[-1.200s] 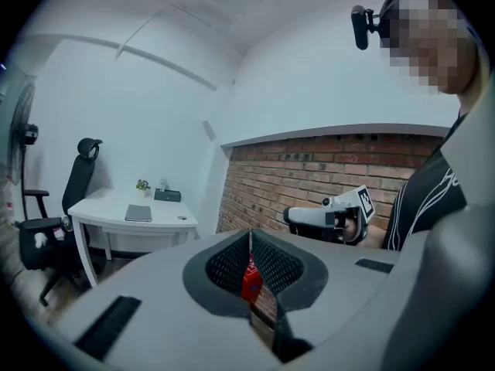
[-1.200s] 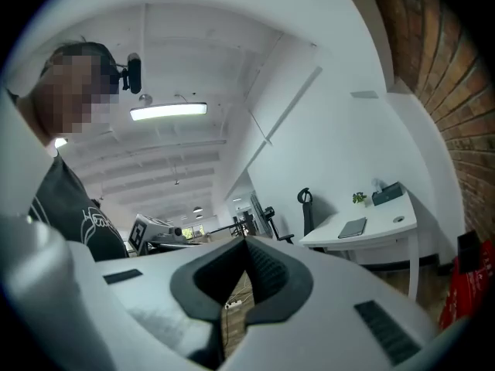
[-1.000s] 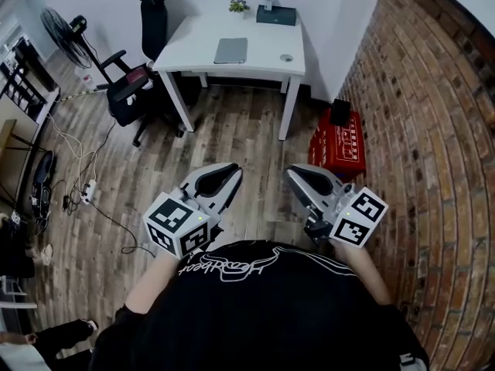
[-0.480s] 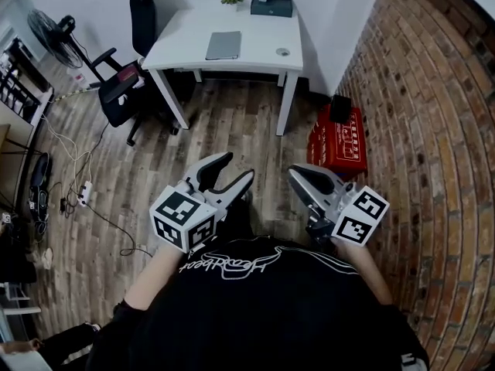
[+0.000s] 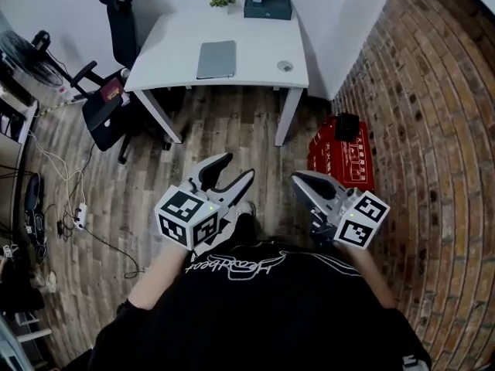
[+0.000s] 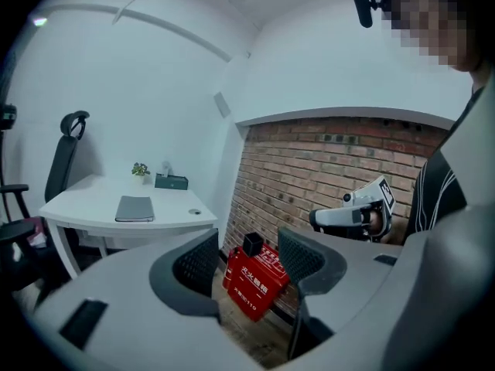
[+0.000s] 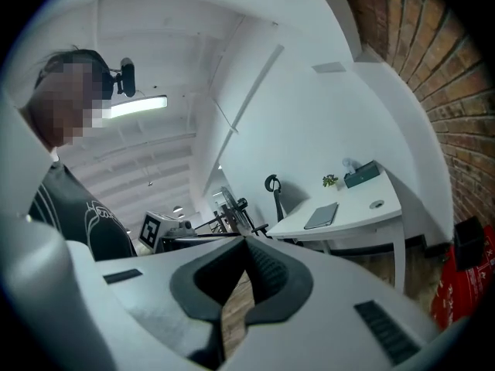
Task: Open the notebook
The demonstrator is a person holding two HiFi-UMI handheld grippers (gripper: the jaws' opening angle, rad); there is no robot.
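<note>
In the head view, the notebook (image 5: 216,59) lies shut and flat on the white desk (image 5: 259,52), far across the wood floor (image 5: 232,130). It is well apart from both grippers, so nothing can touch it yet. The person holds both grippers low in front of the body and points them at the desk. I think that is just how you carry them while walking over. The left gripper (image 5: 236,167) has its jaws wide apart with nothing in them. The right gripper (image 5: 303,184) looks closed.

In the left gripper view, the two dark pads stand well apart. Between them you see only the red box (image 6: 251,280) by the brick wall (image 6: 325,161), far behind. The left jaws may be open early so they are ready for the cover.

In the right gripper view, the jaws are pressed together and hold nothing. The shut notebook shows far off on the desk.

A second ago the left jaws were shut. Half a second ago they were already spread, as they are now. The desk also looks a bit bigger and nearer than before, so the person has come closer. The notebook has not moved.
</note>
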